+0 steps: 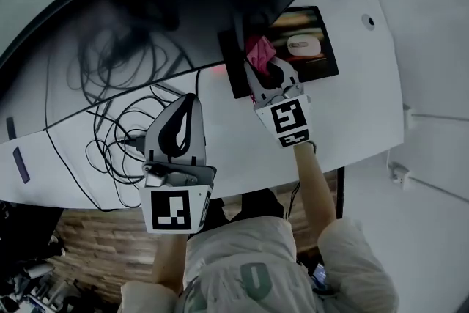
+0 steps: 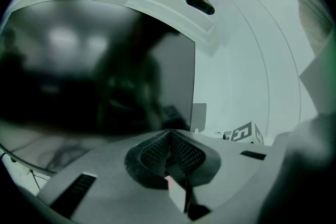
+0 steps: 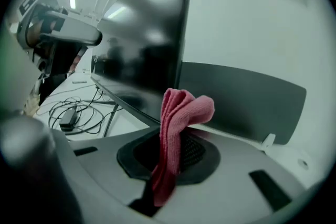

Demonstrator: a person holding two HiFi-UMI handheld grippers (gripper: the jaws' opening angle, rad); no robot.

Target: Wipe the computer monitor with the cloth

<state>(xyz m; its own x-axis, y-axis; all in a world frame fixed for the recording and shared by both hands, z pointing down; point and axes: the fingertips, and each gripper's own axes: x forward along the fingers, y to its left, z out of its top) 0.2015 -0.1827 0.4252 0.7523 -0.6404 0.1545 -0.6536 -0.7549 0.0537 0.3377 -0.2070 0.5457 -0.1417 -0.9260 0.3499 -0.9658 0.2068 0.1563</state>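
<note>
A wide curved dark monitor (image 1: 168,7) stands on the white desk (image 1: 344,121), screen off. My right gripper (image 1: 265,77) is shut on a pink cloth (image 1: 259,51), held near the monitor's lower right corner. In the right gripper view the cloth (image 3: 176,134) sticks up between the jaws, close to the screen's edge (image 3: 178,55). My left gripper (image 1: 176,130) hovers over the desk in front of the screen, jaws shut with nothing in them. In the left gripper view the dark screen (image 2: 100,65) fills the left side.
A tangle of black cables (image 1: 121,128) with a power brick lies on the desk under the monitor's left half. A black mat (image 1: 308,48) with a white mouse (image 1: 305,45) sits at the right. The desk's front edge (image 1: 242,190) runs just before the person's body.
</note>
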